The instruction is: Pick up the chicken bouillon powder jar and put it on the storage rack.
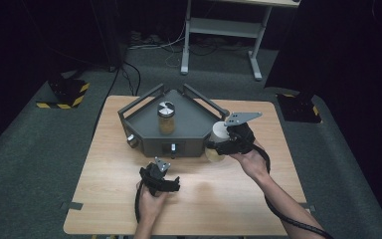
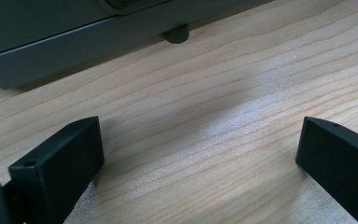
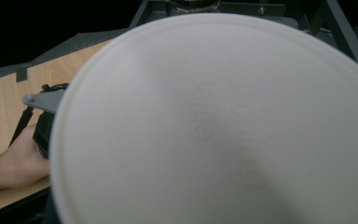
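On the wooden worktop [image 1: 104, 179] stands a dark grey angular tray [image 1: 179, 134] with raised rails, toward twelve o'clock from the centre. On its deck stands a jar with a silver-and-white top [image 1: 166, 118], holding something tan. A small knob sticks out of the tray's front left face, and in the left gripper view the tray's lower edge and a stubby foot rise just beyond the bare wood.

The right hand-held gripper [image 1: 224, 144] sits at about three o'clock of the tray, right at its front right corner. It is clenched on a white-lidded jar [image 1: 220, 134], which is lifted clear of the worktop; its pale lower part shows beneath the gripper. In the right gripper view the jar's round white lid [image 3: 214, 121] looms close to the camera, blurred, with the tray's rails behind it. The right forearm comes in from five o'clock, wrist angled toward the tray, cable trailing along the arm.

The left hand-held gripper [image 1: 165, 180] rests low over the worktop at six o'clock of the tray, near its front edge. Its jaws stand wide apart with bare wood between them: released. The left hand [image 1: 149, 201] grips it from below, forearm entering from six o'clock.
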